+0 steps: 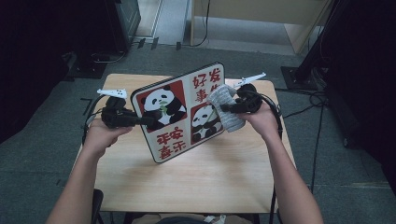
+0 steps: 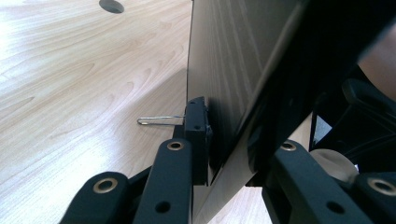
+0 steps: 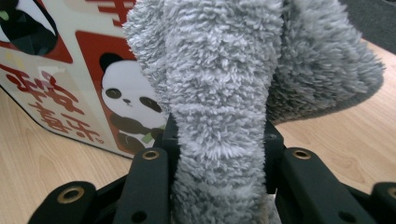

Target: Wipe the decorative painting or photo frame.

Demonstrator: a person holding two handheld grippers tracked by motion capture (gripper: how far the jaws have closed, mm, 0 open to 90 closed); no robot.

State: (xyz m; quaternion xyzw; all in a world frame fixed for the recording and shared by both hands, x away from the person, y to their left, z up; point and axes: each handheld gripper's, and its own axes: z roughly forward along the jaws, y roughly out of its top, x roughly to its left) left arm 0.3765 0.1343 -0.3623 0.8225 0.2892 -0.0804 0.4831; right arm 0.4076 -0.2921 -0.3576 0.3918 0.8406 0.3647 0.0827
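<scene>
Jaws of our left gripper [image 1: 140, 120] clamp the left edge of the square panda-printed board [image 1: 180, 112], tilted up at frame centre. Our right gripper [image 1: 226, 108] pinches the fluffy grey cloth [image 1: 226, 108] against the board's right side, ready to wipe leftward.

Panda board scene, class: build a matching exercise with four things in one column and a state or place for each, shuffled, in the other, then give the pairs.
1 panda board
2 grey cloth
3 left gripper
4 table

A pressed against the board's face
B clamped on the board's edge
C tilted up on one edge
D pale wood, underneath

Pairs: 1-C, 2-A, 3-B, 4-D
</scene>
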